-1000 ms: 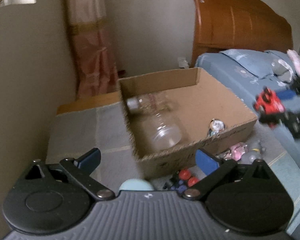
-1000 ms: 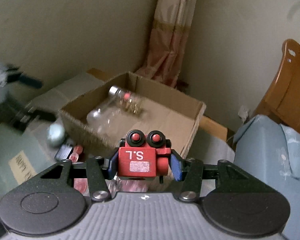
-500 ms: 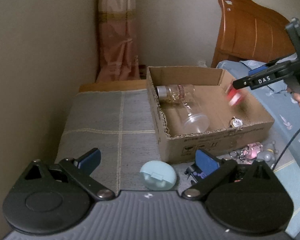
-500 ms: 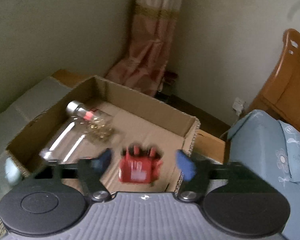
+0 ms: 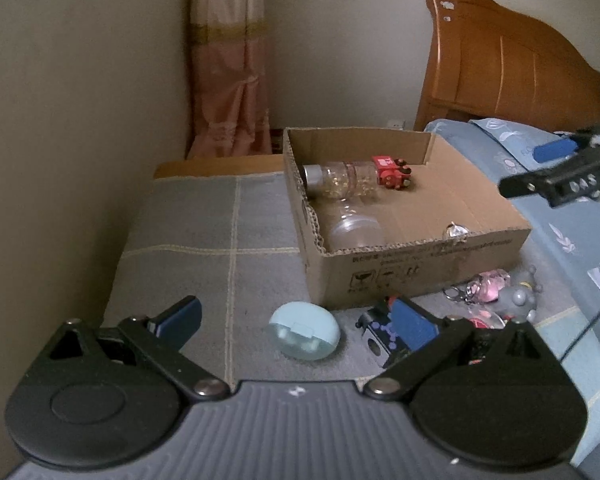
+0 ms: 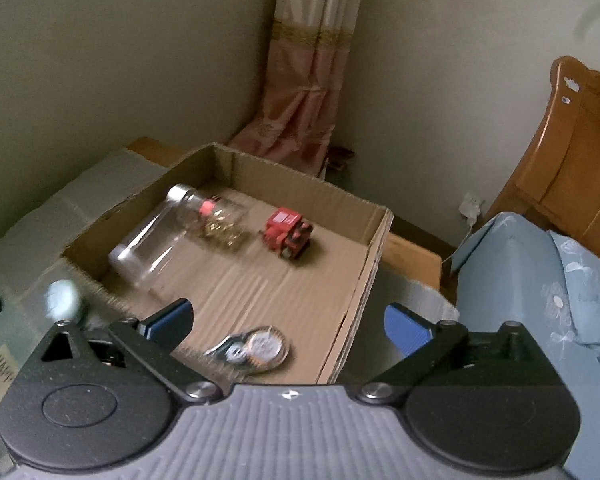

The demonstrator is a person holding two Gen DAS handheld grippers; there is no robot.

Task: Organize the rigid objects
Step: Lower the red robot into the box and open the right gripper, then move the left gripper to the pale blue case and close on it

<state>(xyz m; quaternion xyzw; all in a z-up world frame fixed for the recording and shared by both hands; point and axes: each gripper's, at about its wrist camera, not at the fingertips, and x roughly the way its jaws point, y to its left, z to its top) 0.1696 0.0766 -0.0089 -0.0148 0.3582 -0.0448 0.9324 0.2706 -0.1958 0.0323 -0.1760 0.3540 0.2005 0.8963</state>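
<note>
A cardboard box point(image 5: 428, 276) point(image 6: 364, 280) stands on a grey checked cover. Inside lie a red toy block point(image 5: 392, 173) point(image 6: 289, 233), two clear bottles point(image 5: 340, 178) point(image 6: 156, 248) and a small round metal item point(image 6: 260, 348). My right gripper point(image 6: 288, 320) is open and empty above the box's near end; it also shows in the left wrist view point(image 5: 560, 168) at the right. My left gripper point(image 5: 296, 320) is open and empty, low over a pale blue oval case point(image 5: 304, 336) in front of the box.
A small dark toy point(image 5: 376, 340), a pink keychain point(image 5: 484, 290) and a grey figure point(image 5: 520, 300) lie right of the case. A blue bed point(image 5: 560, 240) with a wooden headboard point(image 5: 512, 68) is on the right. A wall and a pink curtain point(image 5: 228, 60) stand behind.
My right gripper opened over the box and let go of the red toy block, which now lies inside beside the bottles. My left gripper came lower toward the pale blue case.
</note>
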